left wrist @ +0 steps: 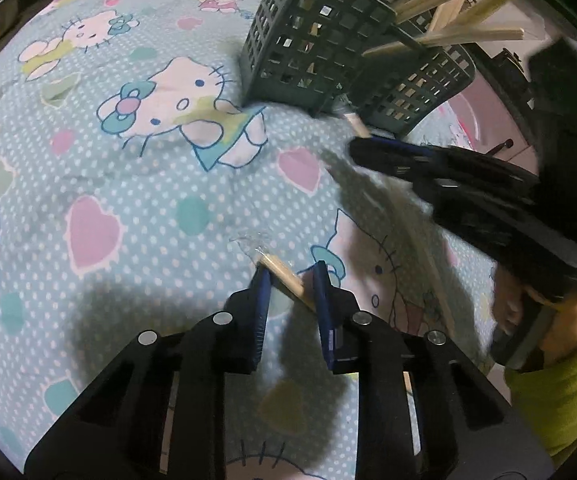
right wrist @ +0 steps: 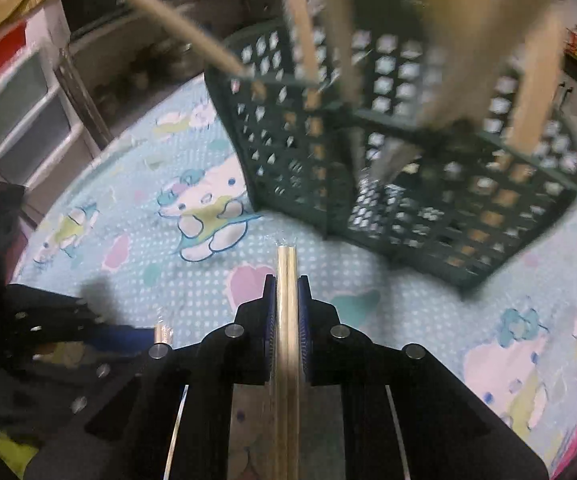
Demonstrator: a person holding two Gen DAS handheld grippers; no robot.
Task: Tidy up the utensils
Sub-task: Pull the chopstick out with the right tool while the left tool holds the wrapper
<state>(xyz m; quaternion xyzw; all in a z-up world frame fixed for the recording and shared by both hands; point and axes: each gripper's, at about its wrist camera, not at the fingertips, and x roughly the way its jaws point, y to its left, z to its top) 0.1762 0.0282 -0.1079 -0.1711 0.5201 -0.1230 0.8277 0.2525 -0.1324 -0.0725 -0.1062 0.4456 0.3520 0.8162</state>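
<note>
My left gripper is low over the cartoon-cat cloth. Its blue pads are shut on a wrapped pair of wooden chopsticks that lies slantwise between them. In the right wrist view, my right gripper is shut on another wrapped pair of chopsticks that runs straight along the fingers. The dark green lattice utensil basket stands just beyond both grippers with several wooden chopsticks upright in it. In the left wrist view the right gripper is at the basket's foot. The left gripper shows at the left edge of the right wrist view.
A hand in a yellow-green sleeve holds the right gripper's handle. A pink surface lies behind the basket. A white cabinet stands past the cloth's far left edge. The cloth spreads to the left of the basket.
</note>
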